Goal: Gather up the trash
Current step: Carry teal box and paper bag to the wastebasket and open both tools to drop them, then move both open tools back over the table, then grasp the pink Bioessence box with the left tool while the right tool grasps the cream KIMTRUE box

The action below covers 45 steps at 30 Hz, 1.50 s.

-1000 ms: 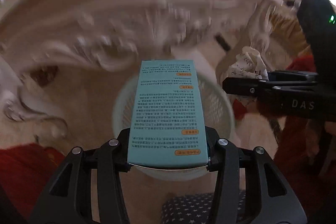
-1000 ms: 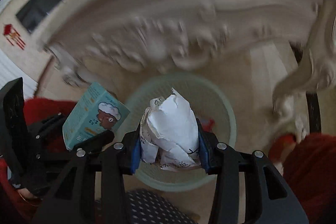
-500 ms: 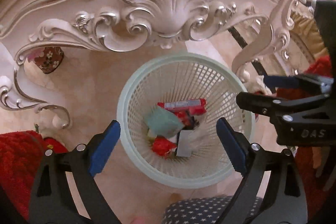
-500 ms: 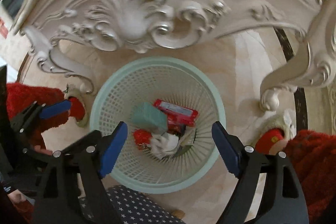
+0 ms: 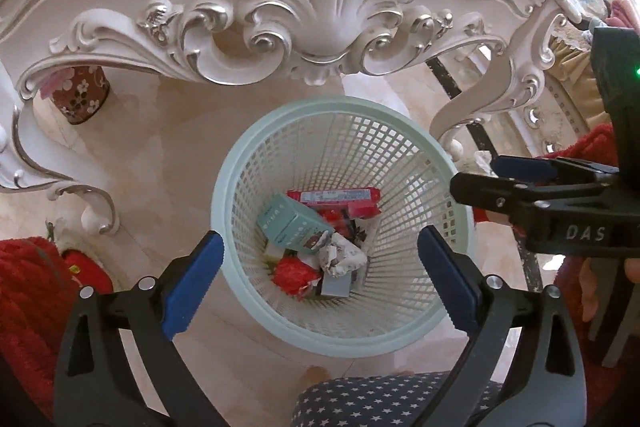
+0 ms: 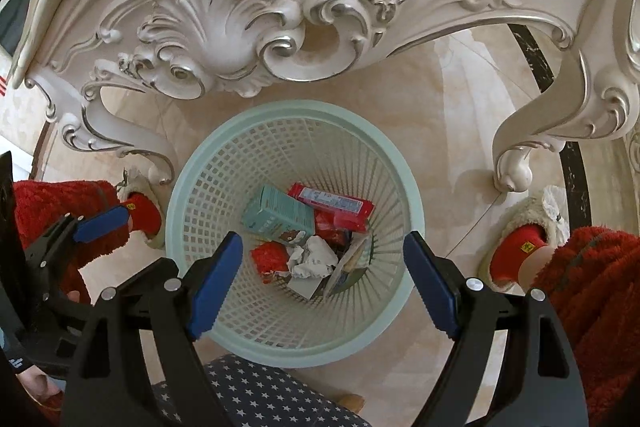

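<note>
A pale green mesh basket [image 5: 219, 211] [image 6: 296, 109] stands on the floor below both grippers. In it lie a teal box [image 5: 288, 223] [image 6: 276, 215], a crumpled white paper [image 5: 344, 257] [image 6: 312, 259], a red wrapper [image 5: 336, 199] [image 6: 332, 207] and other scraps. My left gripper [image 5: 320, 239] hovers over the basket, its jaws opening wide with nothing between them. My right gripper [image 6: 324, 239] hangs open and empty above the same basket. In the left wrist view the right gripper [image 5: 520, 183] shows from the side at the right edge.
An ornate white carved table apron [image 5: 332, 7] and its curled legs [image 6: 516, 155] arch above the basket. Red slippers [image 6: 516, 255] and red fleece clothing flank it. A star-patterned cushion [image 5: 380, 403] sits at the near edge. A floral pot [image 5: 84, 95] stands far left.
A second ago the left gripper held the teal box and the right the crumpled paper above the basket. Both jaws have spread, and both items now lie in the basket.
</note>
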Available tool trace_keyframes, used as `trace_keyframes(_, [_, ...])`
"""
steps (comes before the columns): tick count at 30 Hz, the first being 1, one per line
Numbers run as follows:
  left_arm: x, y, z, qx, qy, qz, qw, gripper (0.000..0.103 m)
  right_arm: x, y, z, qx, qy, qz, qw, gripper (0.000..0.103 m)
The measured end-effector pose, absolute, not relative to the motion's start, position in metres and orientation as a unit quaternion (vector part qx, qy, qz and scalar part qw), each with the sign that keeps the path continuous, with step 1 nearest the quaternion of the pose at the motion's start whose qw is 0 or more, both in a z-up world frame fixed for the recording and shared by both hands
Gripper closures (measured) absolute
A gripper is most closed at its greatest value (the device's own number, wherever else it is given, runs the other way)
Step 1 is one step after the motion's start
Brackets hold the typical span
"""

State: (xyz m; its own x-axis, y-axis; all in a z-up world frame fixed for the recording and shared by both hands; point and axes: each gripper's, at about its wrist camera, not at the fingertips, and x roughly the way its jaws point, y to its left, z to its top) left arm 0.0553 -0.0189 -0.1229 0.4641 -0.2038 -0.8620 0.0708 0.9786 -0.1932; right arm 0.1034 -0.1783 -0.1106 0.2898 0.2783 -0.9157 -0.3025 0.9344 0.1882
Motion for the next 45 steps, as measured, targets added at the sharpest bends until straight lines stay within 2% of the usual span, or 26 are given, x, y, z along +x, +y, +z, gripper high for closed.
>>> trace_keyframes(6, [0.05, -0.024, -0.113, -0.081, 0.495, -0.115, 0.858, 0.008, 0.101, -0.178, -0.108, -0.012, 0.56, 0.183, 0.808, 0.025])
trace_keyframes(9, [0.04, -0.027, -0.091, -0.067, 0.462, -0.131, 0.875, 0.008, 0.092, -0.185, -0.086, 0.008, 0.527, 0.207, 0.824, 0.025])
trace_keyframes(13, [0.018, -0.014, -0.027, -0.079, 0.387, -0.166, 0.904, 0.008, 0.081, -0.208, -0.025, 0.071, 0.445, 0.276, 0.849, 0.024])
trace_keyframes(16, [0.03, 0.002, 0.033, -0.063, 0.346, -0.159, 0.922, 0.008, 0.085, -0.228, 0.03, 0.065, 0.362, 0.302, 0.88, 0.025])
trace_keyframes(18, [0.052, 0.01, 0.066, -0.031, 0.33, -0.144, 0.932, 0.008, 0.1, -0.237, 0.061, 0.05, 0.317, 0.305, 0.897, 0.022])
trace_keyframes(19, [0.073, 0.014, 0.084, -0.01, 0.322, -0.139, 0.937, 0.008, 0.112, -0.24, 0.075, 0.041, 0.298, 0.302, 0.904, 0.017])
trace_keyframes(22, [0.137, 0.023, 0.111, 0.025, 0.327, -0.123, 0.937, 0.008, 0.154, -0.242, 0.099, 0.01, 0.277, 0.288, 0.917, 0.016])
trace_keyframes(26, [0.227, 0.035, 0.117, 0.016, 0.368, -0.111, 0.923, 0.008, 0.223, -0.231, 0.112, -0.026, 0.286, 0.281, 0.916, 0.016])
trace_keyframes(33, [0.314, 0.042, 0.105, 0.043, 0.404, -0.093, 0.909, 0.008, 0.307, -0.211, 0.117, -0.079, 0.305, 0.301, 0.9, 0.016])
trace_keyframes(39, [0.354, 0.043, 0.088, 0.058, 0.425, -0.102, 0.897, 0.008, 0.377, -0.168, 0.119, -0.167, 0.312, 0.322, 0.878, 0.016])
trace_keyframes(45, [0.376, 0.035, 0.079, 0.092, 0.427, -0.103, 0.894, 0.008, 0.442, -0.129, 0.095, -0.27, 0.332, 0.312, 0.848, 0.016])
